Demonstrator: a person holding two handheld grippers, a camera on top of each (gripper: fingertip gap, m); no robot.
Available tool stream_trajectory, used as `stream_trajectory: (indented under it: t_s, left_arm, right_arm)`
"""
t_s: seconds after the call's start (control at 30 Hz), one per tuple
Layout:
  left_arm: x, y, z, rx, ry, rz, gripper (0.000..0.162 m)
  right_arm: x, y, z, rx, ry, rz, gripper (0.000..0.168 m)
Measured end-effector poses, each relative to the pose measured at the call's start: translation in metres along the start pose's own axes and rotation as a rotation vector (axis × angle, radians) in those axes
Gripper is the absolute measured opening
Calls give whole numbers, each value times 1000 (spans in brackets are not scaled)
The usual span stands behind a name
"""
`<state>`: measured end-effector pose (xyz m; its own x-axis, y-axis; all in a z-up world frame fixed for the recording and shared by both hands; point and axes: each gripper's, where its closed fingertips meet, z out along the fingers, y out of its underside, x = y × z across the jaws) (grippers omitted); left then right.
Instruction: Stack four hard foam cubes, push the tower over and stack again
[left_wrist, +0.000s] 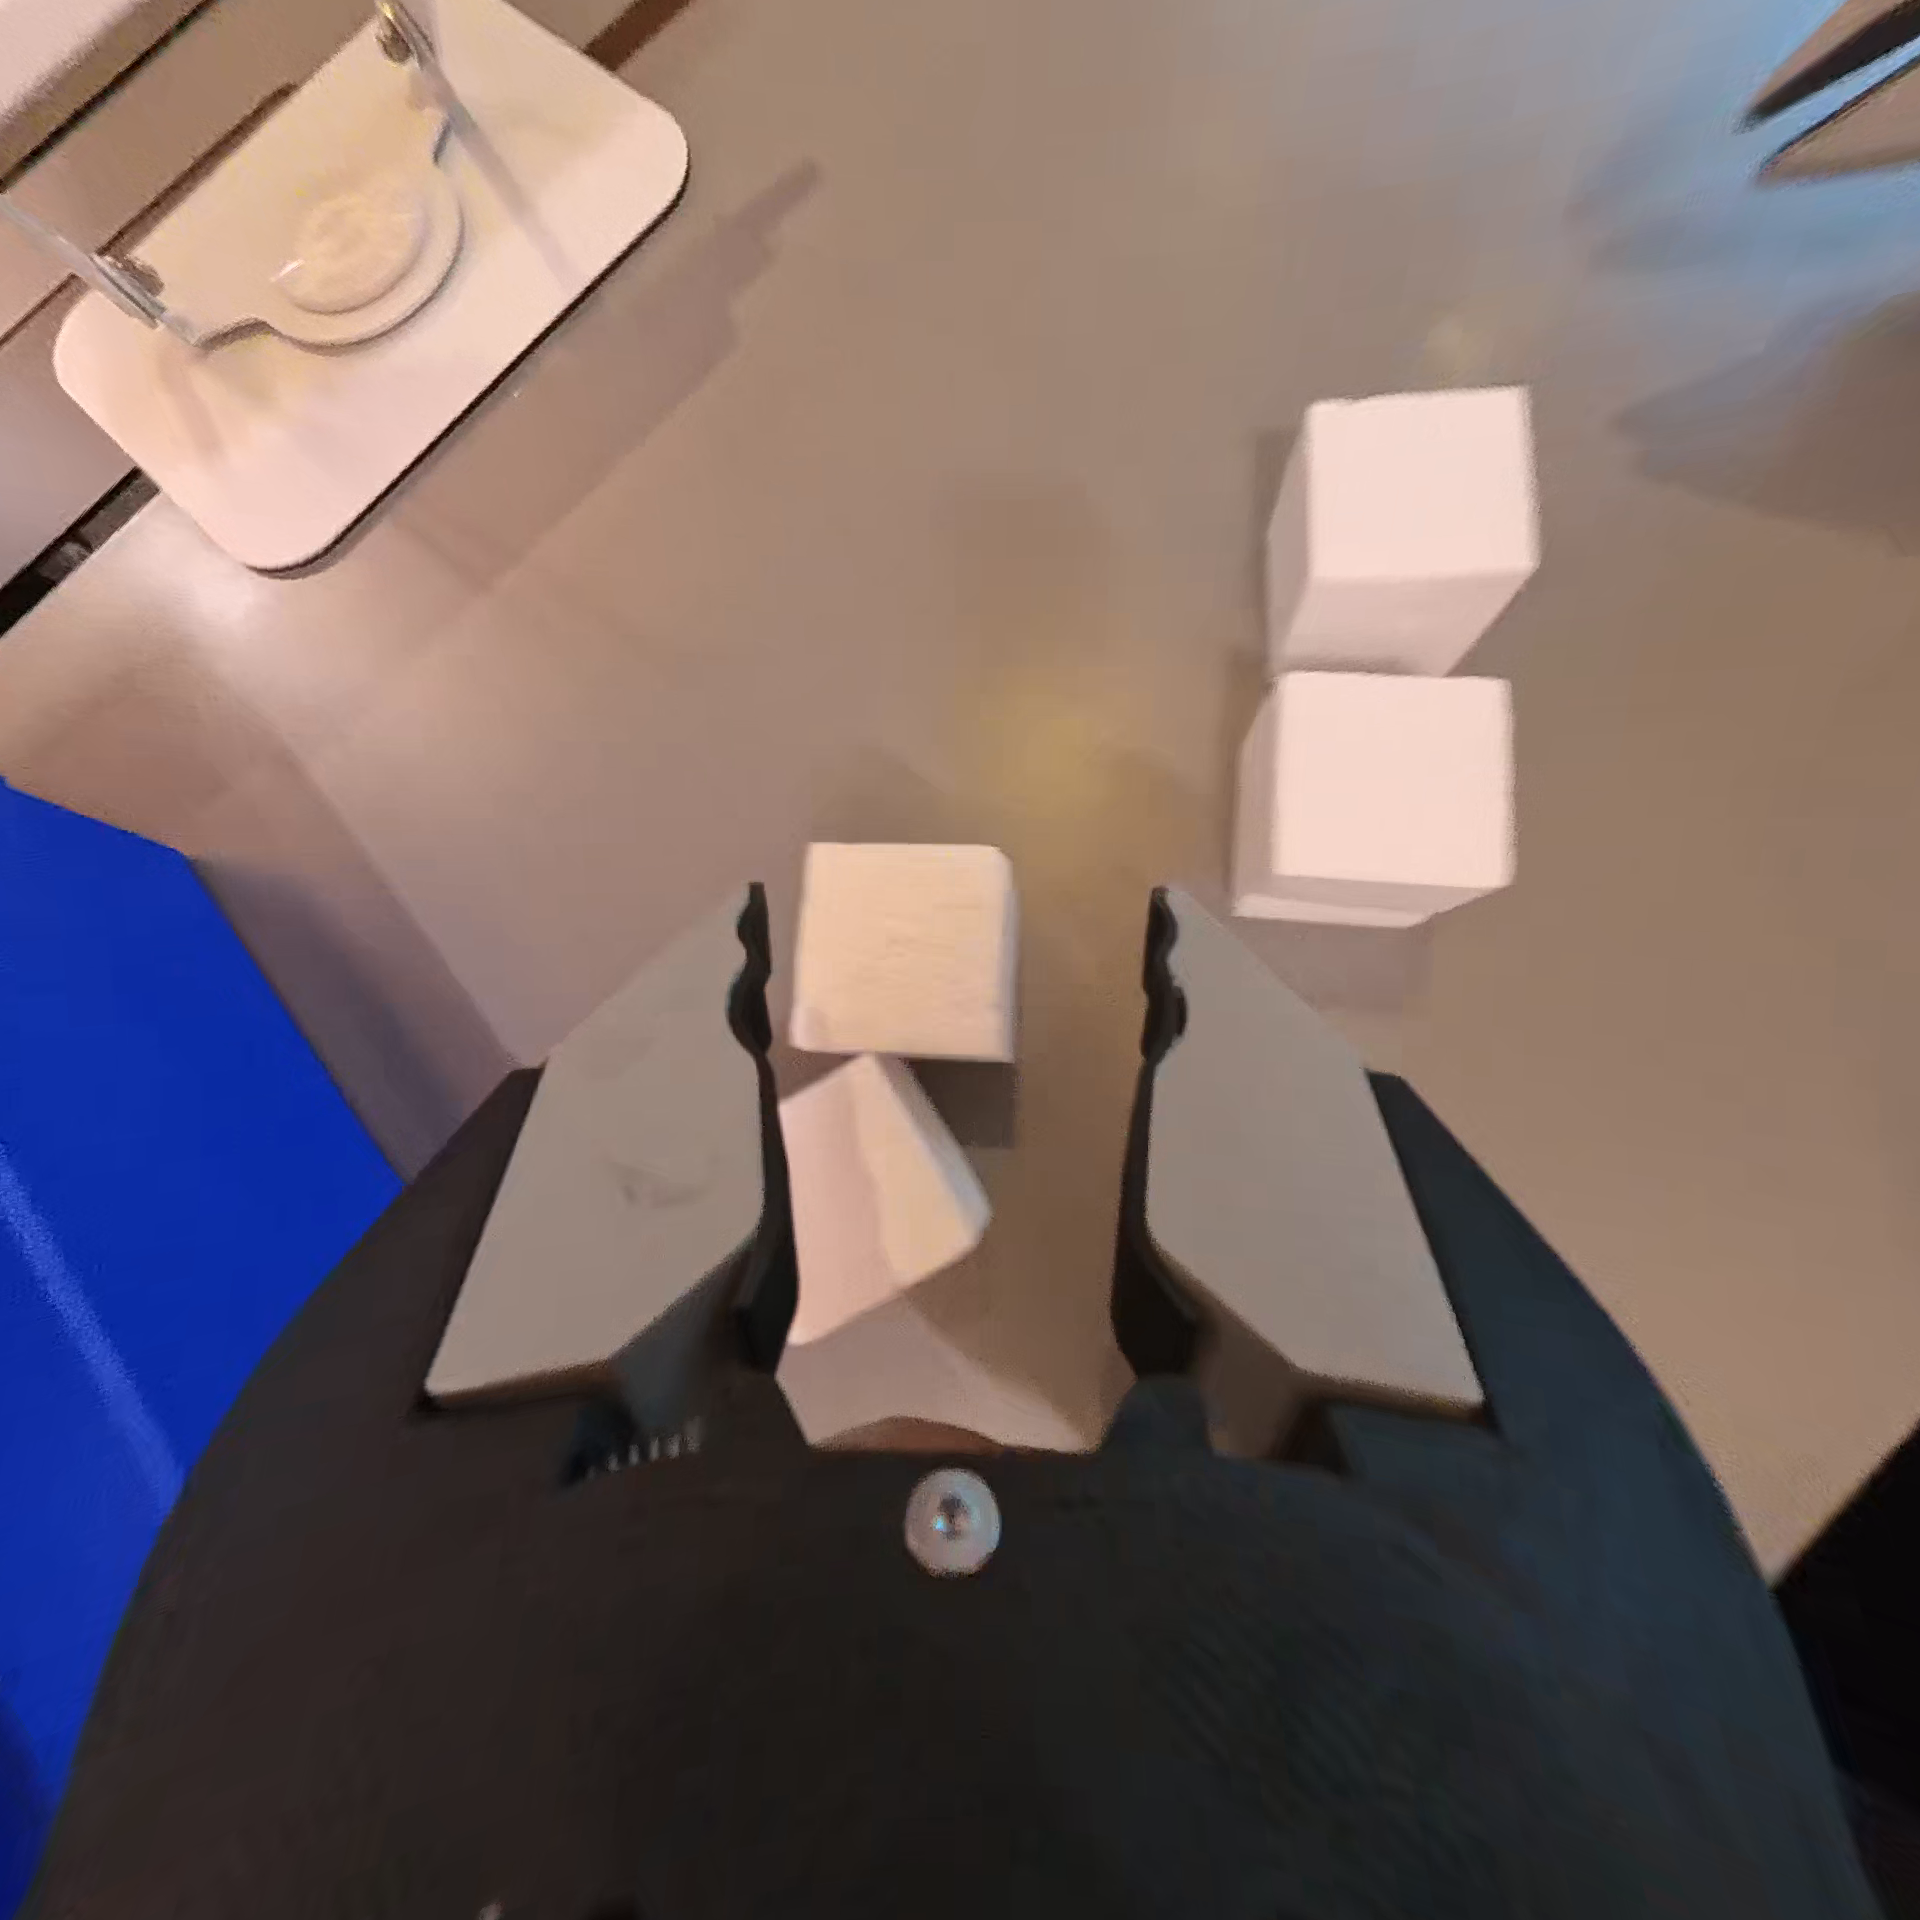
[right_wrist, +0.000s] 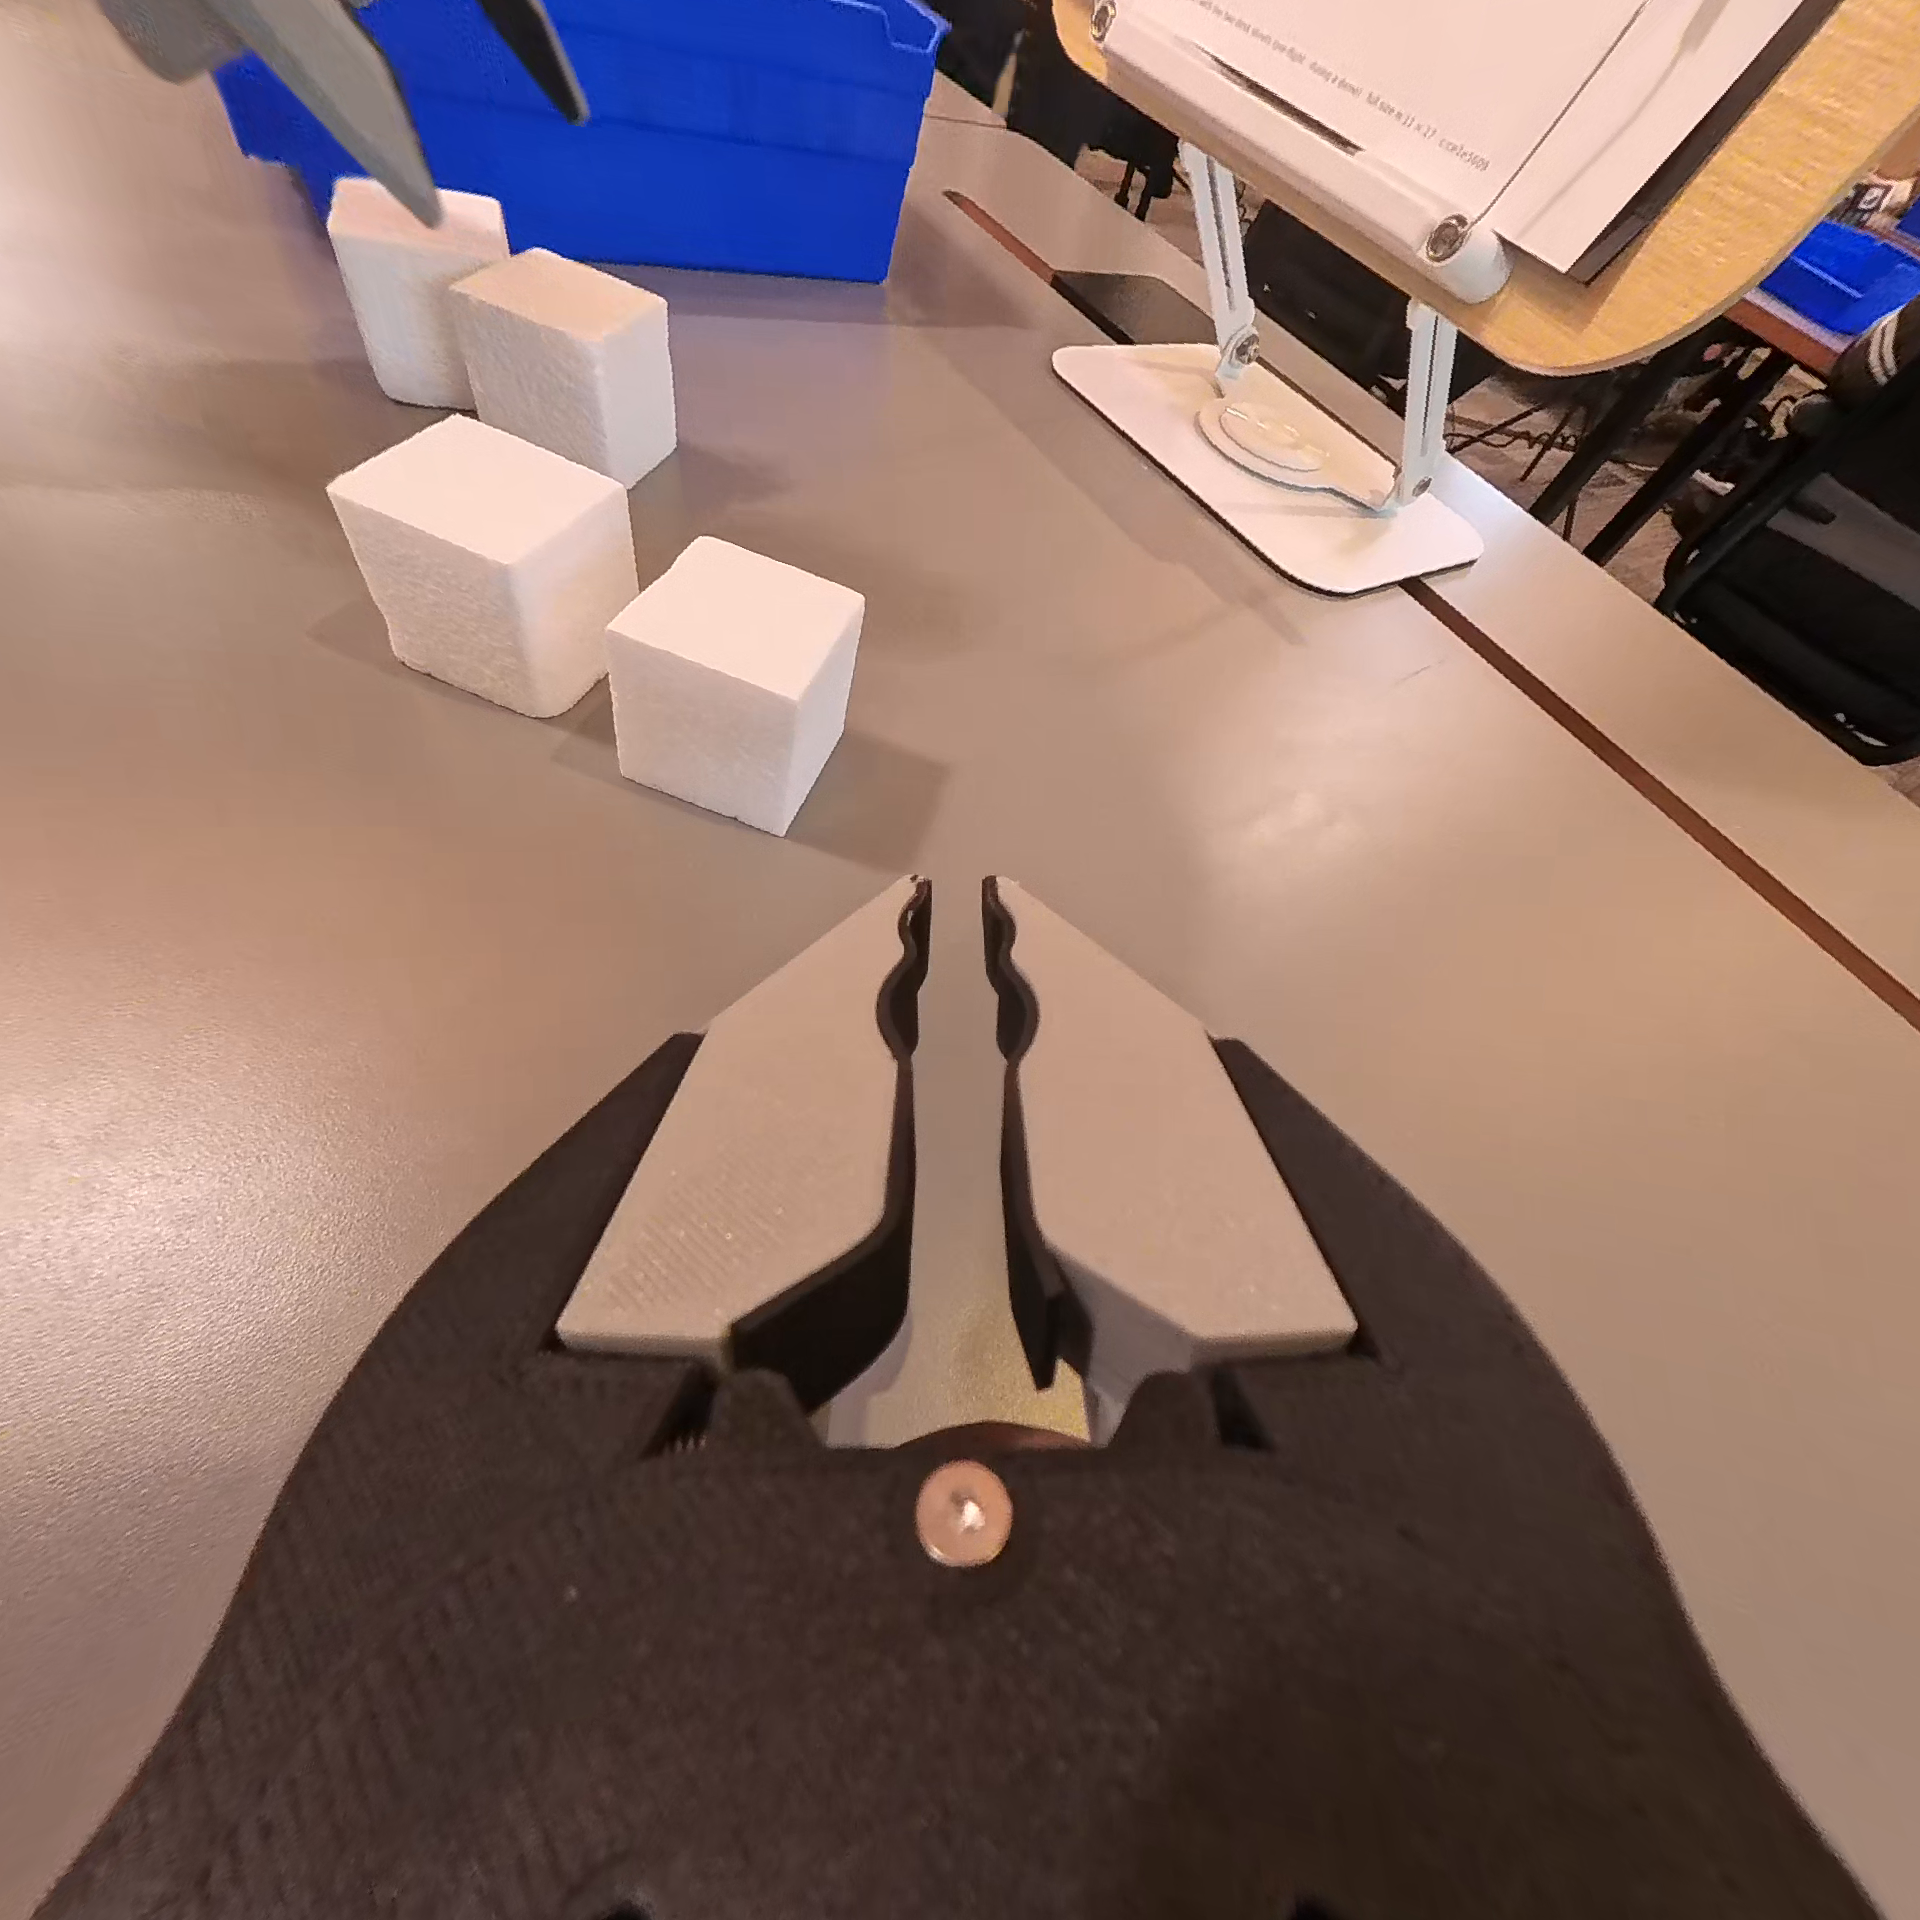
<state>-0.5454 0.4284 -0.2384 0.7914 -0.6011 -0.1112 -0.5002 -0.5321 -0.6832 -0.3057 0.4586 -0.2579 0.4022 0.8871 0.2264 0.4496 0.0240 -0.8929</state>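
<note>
Right gripper sits low over the grey table, level and aimed across it, fingers nearly together with a thin slit between them, gripping nothing. Bare tabletop lies straight ahead of its tips.

Four white foam cubes stand singly, none stacked, in the upper left of the right wrist frame: nearest cube, second cube just behind and to its left, third cube farther back, fourth cube farthest and partly hidden behind the third.

Left gripper points steeply down, fingers well apart, nothing clamped. In its own view two cubes lie between and below the fingers, one of them turned at an angle; whether a finger touches either, cannot tell. The other pair sits to the right, one behind the other, nearly touching. That view is motion-blurred.

In the right wrist frame the left gripper shows at top left, one finger tip over the fourth cube.

A blue bin stands close behind the far cubes. The white stand with its tilted board sits at upper right by the table seam. Open table lies between cubes and stand. Only the right wrist frame shows the board and the chairs beyond the table edge.
</note>
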Motion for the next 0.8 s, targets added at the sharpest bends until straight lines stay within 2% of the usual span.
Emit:
stream_trajectory:
  t_s: [0.1,0.23,0.27,0.3,0.33,0.43,0.57,0.67,0.8]
  left_arm:
    - [-23,5,12,-93,-19,18,72]
    - [-17,27,31,-248,112,-63,74]
    - [-16,34,36,-291,122,-66,70]
    - [-17,40,39,-326,119,-62,55]
    - [-18,43,41,-338,110,-61,55]
    - [-24,33,40,-303,73,-84,54]
    - [-8,-10,15,-135,113,-99,54]
    - [31,-38,-11,-51,212,-64,54]
    - [101,-39,-28,-51,349,56,54]
  right_arm:
    - [0,-2,-1,8,1,-3,7]
    - [-1,-5,-2,19,-6,1,7]
    - [-1,-6,-2,19,-6,2,7]
    - [-2,-6,-2,19,-6,2,7]
    - [-2,-6,-2,20,-8,1,7]
    - [-5,-8,-3,26,-19,-3,7]
    - [-13,-12,-3,42,-58,-4,7]
    - [-15,-13,-3,46,-72,0,8]
    - [-14,-13,-4,45,-63,-2,7]
